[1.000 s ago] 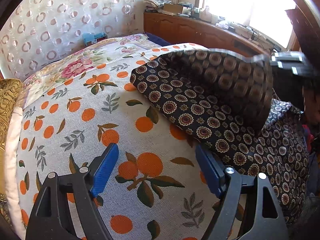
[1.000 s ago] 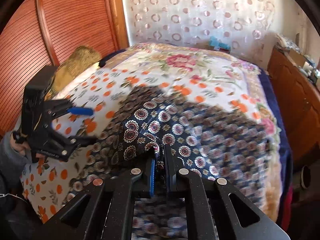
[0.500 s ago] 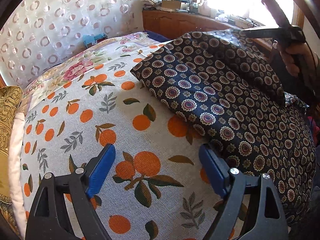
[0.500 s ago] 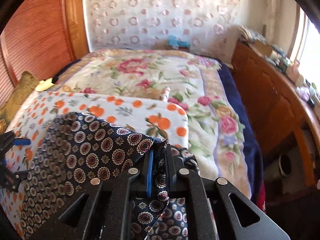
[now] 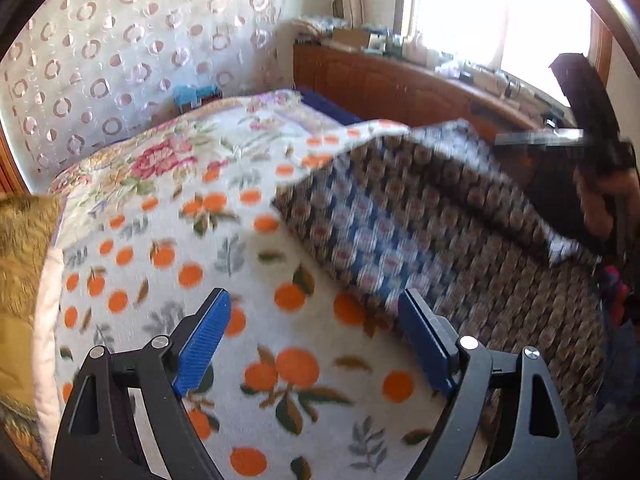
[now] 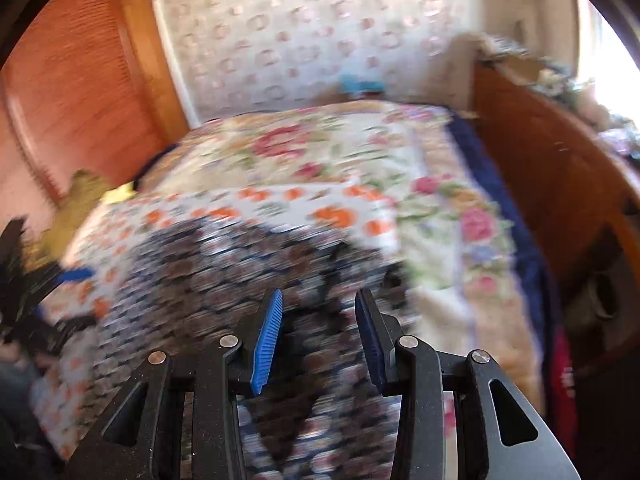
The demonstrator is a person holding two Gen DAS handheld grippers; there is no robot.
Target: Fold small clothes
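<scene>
Left gripper (image 5: 314, 334) has its fingers spread wide with nothing between them, hovering over the orange-print cloth (image 5: 168, 264) on the bed (image 5: 132, 160); its right blue pad (image 5: 426, 344) sits near the garment's near edge, though the view does not show whether they touch. Right gripper (image 6: 318, 332) has its fingers parted too, nothing clamped, sitting just above the garment (image 6: 224, 280). The garment, dark navy with round medallions (image 5: 420, 216), lies on the orange-print cloth, covering the right part of it in the left wrist view and running toward the bed's near edge. Both views are motion-blurred, so fold lines and the garment's exact outline cannot be read. In the left wrist view the right gripper (image 5: 560, 138) shows at upper right as a dark body held by a hand (image 5: 604, 200), above the garment's far right edge. In the right wrist view the left gripper (image 6: 60, 280) shows at far left over the orange-print cloth, one blue pad visible. Beyond the cloth lies a floral bedspread (image 6: 320, 148). A gold cushion (image 5: 20, 248) sits at the bed's left side. A wooden cabinet (image 5: 400, 88) stands along the bed's right side under a bright window (image 5: 500, 12), with clutter on top. A curtain with ring pattern (image 5: 120, 48) hangs behind the bed.
</scene>
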